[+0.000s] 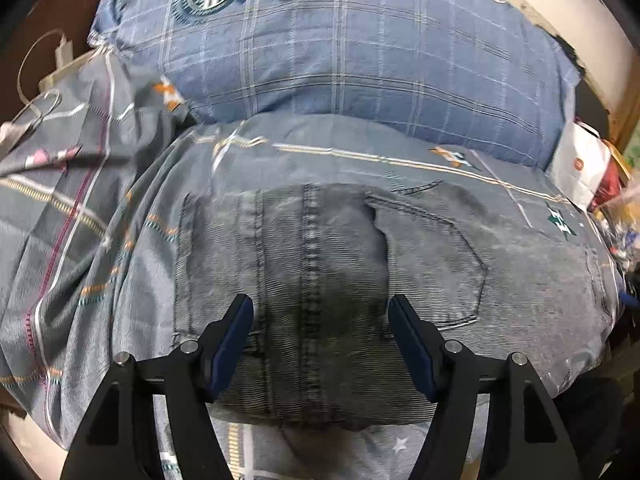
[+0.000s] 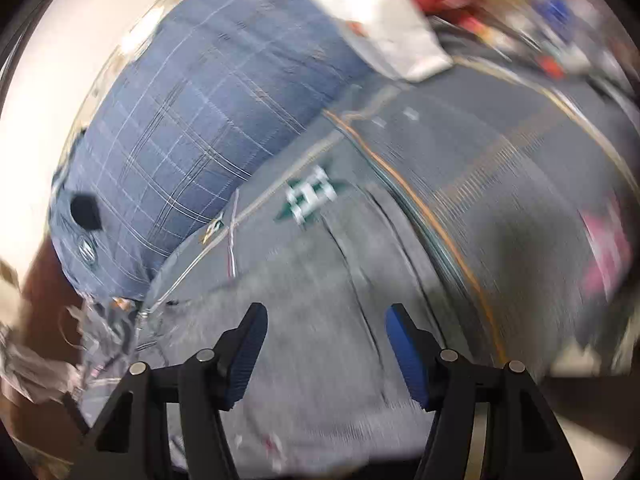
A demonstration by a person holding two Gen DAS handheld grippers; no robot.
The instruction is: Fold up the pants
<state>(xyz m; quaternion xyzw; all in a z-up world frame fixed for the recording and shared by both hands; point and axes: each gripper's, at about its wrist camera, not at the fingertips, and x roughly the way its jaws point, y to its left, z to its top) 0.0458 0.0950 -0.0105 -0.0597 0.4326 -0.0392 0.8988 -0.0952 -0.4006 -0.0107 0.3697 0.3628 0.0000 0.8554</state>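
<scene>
The grey denim pants (image 1: pixel 332 280) lie folded into a compact block on the bed, on a grey patterned bedsheet (image 1: pixel 80 240), with a back pocket (image 1: pixel 436 264) facing up on the right and a stitched centre seam running near to far through the middle; the left gripper (image 1: pixel 321 312) hovers over the near part of the block with its jaws spread wide and nothing between them, the blue pads standing either side of the seam; at the far side a blue checked pillow (image 1: pixel 340 52) rests against the sheet, and a white paper bag (image 1: pixel 576 168) sits at the far right edge of the bed; the right wrist view is smeared by motion blur, yet the right gripper (image 2: pixel 326 320) shows its jaws likewise wide apart and empty above the grey fabric (image 2: pixel 320 300), with the same pillow (image 2: pixel 192 120) at far left.
</scene>
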